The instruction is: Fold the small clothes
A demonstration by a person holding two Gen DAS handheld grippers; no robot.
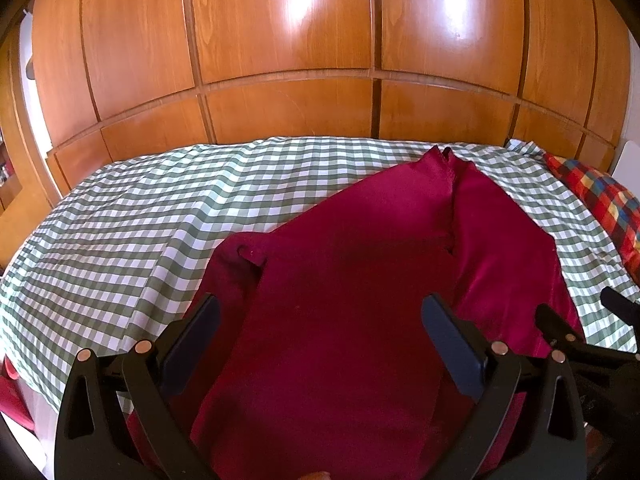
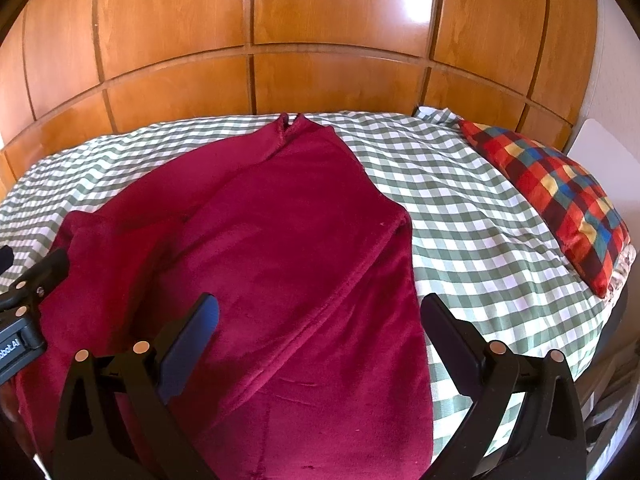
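Observation:
A dark red fleece garment [image 1: 352,280] lies spread on the checked bed, collar toward the far wardrobe. In the right wrist view the garment [image 2: 272,264] has its right side folded over the middle, leaving a long diagonal edge. My left gripper [image 1: 320,320] hovers over the garment's near part, open, nothing between its fingers. My right gripper [image 2: 320,320] hangs open above the garment's near right edge, one finger [image 2: 452,340] over the sheet. The right gripper's body [image 1: 588,344] shows at the left view's right edge; the left gripper's body [image 2: 24,304] shows at the right view's left edge.
The bed is covered by a green and white checked sheet [image 1: 140,216]. A red, blue and yellow plaid pillow [image 2: 560,196] lies at the bed's right end. A wooden panelled wardrobe [image 2: 320,20] stands right behind the bed.

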